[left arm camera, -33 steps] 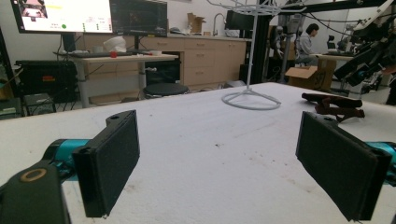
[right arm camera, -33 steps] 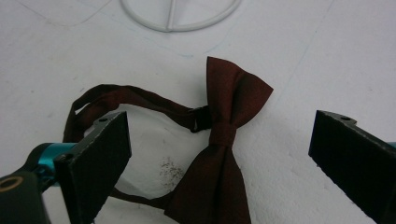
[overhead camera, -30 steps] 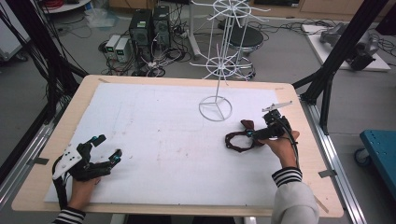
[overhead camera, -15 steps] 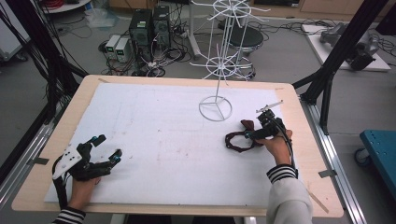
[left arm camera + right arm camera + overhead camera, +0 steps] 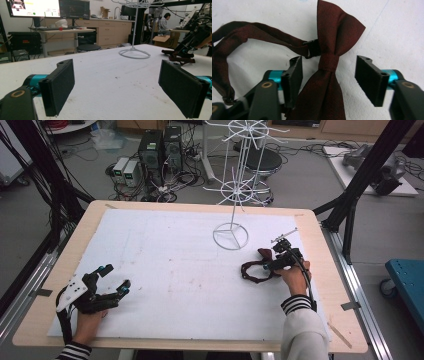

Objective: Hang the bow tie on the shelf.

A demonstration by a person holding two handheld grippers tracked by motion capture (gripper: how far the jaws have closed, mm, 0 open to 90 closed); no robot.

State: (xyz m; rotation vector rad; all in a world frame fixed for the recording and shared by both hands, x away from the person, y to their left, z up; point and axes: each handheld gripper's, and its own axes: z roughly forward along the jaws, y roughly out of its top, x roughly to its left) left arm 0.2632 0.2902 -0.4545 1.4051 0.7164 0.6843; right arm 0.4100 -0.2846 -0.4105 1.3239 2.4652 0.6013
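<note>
— How many ties? Any label?
— One maroon bow tie [image 5: 329, 62], no readable writing, right of centre on the white mat [image 5: 165, 265]; right gripper [image 5: 328, 75] gapes astride its knot.
— The rest?
— Left gripper [image 5: 112, 282] open, lower left; one wire rack [image 5: 235, 190] behind.

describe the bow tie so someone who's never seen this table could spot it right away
Start at the white wire stand near the far edge of the white table; just to its right and nearer the person lies the bow tie. The open right gripper hovers over it. It is the one dark red cloth thing, with a looped strap.
</note>
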